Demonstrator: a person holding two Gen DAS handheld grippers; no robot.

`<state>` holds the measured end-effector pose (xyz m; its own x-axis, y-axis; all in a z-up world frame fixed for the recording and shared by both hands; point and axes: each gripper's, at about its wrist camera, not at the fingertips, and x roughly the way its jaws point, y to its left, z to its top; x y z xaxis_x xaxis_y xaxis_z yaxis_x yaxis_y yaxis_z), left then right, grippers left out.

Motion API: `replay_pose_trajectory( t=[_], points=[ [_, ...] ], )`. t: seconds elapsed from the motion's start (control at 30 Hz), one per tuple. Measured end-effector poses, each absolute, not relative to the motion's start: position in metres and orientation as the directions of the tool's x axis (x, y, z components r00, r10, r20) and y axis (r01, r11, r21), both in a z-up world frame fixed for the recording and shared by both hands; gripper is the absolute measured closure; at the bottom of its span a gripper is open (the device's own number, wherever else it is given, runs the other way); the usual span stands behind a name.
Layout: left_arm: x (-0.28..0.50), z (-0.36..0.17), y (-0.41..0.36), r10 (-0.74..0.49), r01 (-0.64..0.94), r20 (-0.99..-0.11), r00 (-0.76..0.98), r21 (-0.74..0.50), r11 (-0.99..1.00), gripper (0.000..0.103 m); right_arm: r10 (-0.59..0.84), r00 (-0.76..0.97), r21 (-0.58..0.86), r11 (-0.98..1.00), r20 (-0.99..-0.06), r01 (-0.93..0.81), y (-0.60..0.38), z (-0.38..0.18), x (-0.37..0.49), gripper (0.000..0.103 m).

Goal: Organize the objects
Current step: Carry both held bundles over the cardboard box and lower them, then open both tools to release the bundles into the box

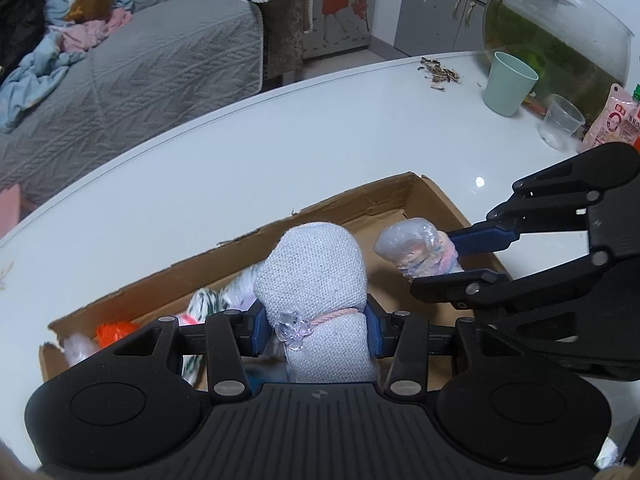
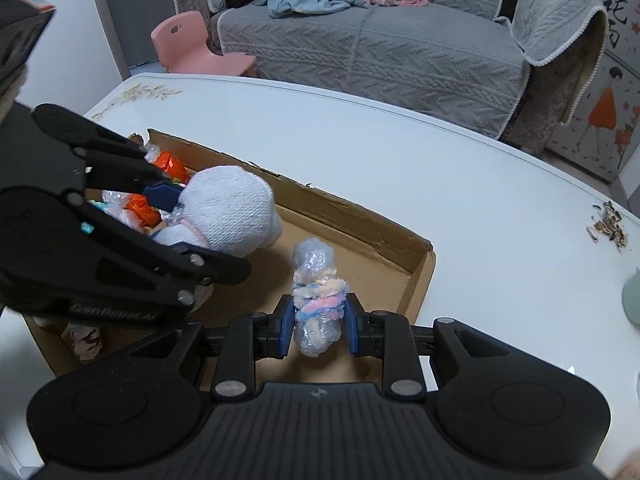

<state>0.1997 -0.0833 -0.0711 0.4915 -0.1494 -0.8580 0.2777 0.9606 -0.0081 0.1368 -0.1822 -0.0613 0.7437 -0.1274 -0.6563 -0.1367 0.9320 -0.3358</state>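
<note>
Objects: a grey knitted bundle (image 1: 316,276) tied with a pink cord and clear beads, and a plastic-wrapped roll (image 2: 317,300) banded with pastel fluffy yarn; both are held above the cardboard box (image 2: 416,268).
Left gripper (image 1: 316,328): clamped on the knitted bundle at its corded waist, blue pads pressing both sides; the bundle stands up over the middle of the box.
Right gripper (image 2: 317,322): closed about the wrapped roll at its yarn band; the roll hangs over the bare floor of the box near its right end wall.
Step in hand: by my reading, carrying both pieces to their places in the box, with neither set down yet.
Next move: probably lower each until it rests on the cardboard floor, keep the two tools from knocking together since they sit close side by side, then part the fingers.
Box contents: the left end holds orange wrappers (image 2: 168,166), clear plastic packets and a white-and-green patterned piece (image 1: 206,300); the right half is bare cardboard.
Table (image 1: 240,152): white, carrying the box at its near edge.
Far right corner: a green cup (image 1: 508,84), a clear cup (image 1: 562,126), scattered seed husks (image 1: 438,74) and a round fish bowl (image 1: 556,36).
</note>
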Motion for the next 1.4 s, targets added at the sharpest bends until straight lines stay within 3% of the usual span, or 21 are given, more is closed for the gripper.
replay_pose_trajectory(
  t=[0.27, 0.7, 0.87, 1.07, 1.4],
  points=[
    [0.212, -0.075, -0.089, -0.157, 0.313, -0.850, 0.503, 0.010, 0.950, 0.051, -0.118, 0.750, -0.322, 0.937, -0.651, -0.132, -0.190, -0.065, 0.140, 0.079],
    [0.217, -0.087, -0.114, -0.073, 0.404, -0.843, 0.533, 0.178, 0.898, 0.049, -0.211, 0.735, -0.352, 0.935, -0.645, -0.041, -0.192, -0.069, 0.138, 0.078],
    [0.220, -0.087, -0.115, -0.056, 0.386, -0.841, 0.538, 0.186, 0.904, 0.045, -0.231, 0.729, -0.363, 0.932, -0.644, -0.026, -0.191, -0.070, 0.137, 0.078],
    [0.218, -0.084, -0.113, -0.008, 0.359, -0.826, 0.563, 0.236, 0.903, 0.027, -0.270, 0.726, -0.374, 0.927, -0.632, 0.019, -0.193, -0.068, 0.136, 0.077],
    [0.214, -0.079, -0.111, -0.031, 0.379, -0.846, 0.532, 0.204, 0.903, 0.025, -0.303, 0.696, -0.388, 0.921, -0.651, 0.039, -0.192, -0.065, 0.137, 0.077]
  ],
)
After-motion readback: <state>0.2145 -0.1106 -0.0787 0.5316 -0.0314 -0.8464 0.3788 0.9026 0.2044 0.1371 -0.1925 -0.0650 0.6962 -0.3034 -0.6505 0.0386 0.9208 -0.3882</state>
